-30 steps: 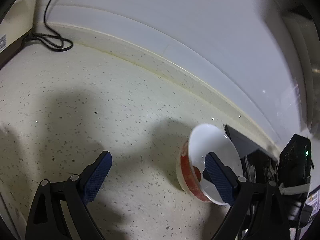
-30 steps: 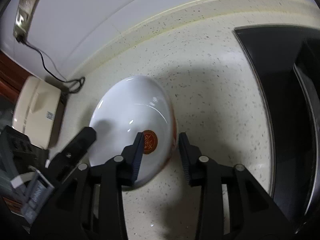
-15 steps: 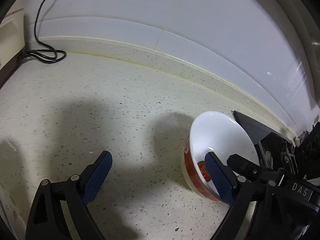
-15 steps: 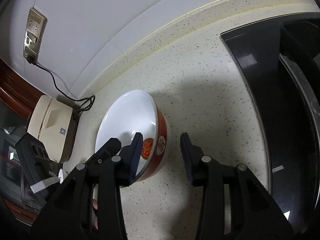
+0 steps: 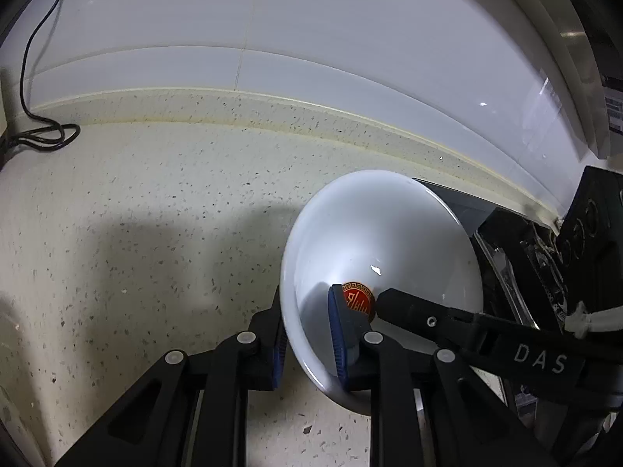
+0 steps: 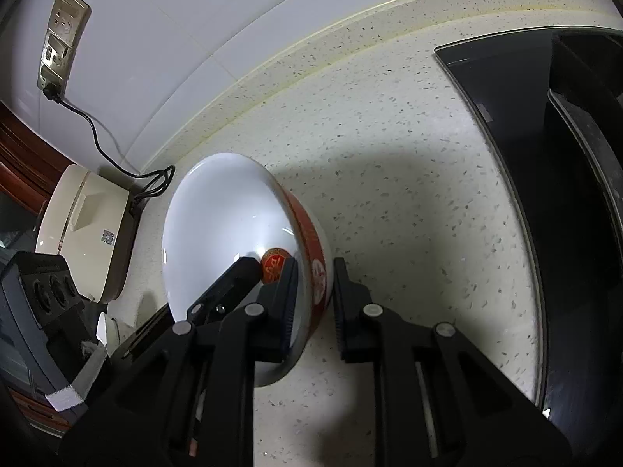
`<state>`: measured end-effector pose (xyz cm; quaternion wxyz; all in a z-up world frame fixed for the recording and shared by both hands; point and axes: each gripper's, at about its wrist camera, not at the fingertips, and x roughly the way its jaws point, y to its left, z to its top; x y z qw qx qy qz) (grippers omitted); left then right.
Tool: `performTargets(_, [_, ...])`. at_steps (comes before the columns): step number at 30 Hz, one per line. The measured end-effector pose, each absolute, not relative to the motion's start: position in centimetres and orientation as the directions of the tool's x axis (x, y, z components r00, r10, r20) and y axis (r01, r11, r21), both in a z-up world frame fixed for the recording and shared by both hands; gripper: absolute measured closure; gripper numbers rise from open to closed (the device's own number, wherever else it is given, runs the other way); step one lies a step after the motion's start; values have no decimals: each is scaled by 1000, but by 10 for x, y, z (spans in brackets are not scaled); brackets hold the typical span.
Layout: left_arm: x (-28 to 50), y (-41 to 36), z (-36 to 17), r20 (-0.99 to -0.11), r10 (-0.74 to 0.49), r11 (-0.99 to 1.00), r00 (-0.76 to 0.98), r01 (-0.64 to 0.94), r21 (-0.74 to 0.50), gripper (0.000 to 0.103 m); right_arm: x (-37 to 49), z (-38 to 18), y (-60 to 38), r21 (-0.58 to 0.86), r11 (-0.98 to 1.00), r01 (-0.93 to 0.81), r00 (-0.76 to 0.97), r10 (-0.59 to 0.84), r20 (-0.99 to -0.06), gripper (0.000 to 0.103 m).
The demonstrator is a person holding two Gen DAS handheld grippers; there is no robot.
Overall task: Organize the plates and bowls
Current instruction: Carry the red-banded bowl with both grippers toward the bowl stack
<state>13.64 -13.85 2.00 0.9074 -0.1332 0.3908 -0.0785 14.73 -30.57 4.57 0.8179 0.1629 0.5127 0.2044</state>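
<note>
From my left wrist camera, I see the left gripper [image 5: 307, 334] closing on the near rim of the white ceramic bowl with a red outer band [image 5: 383, 257]. One blue-padded finger sits inside the bowl, the other outside, and the wall is pinched between them. The bowl is tipped on its side over the speckled cream stone countertop [image 5: 155, 202], its opening turned toward this camera, with a round red emblem [image 5: 358, 301] at its bottom. A black finger of the right gripper [image 5: 412, 307] reaches into the bowl from the right. A thin black cable [image 5: 43, 132] lies coiled at the far left by the white tiled wall [image 5: 311, 39].

From my right wrist camera, I see the right gripper [image 6: 315, 295] closing too, its fingers astride the bowl's [image 6: 226, 229] right wall, where the red band shows. The left gripper's finger [image 6: 229, 284] pokes in from the lower left. A cream plastic appliance [image 6: 85, 229] stands left of the bowl, a black glass cooktop [image 6: 545, 155] lies to its right, and a wall socket [image 6: 62, 43] sits above the appliance.
</note>
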Motion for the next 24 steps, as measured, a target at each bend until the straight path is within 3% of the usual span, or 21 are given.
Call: performTargets(24, [94, -102, 35, -649, -177, 947, 740, -52, -317, 87, 142, 52, -306, 579, 790, -201, 367, 608, -704, 81])
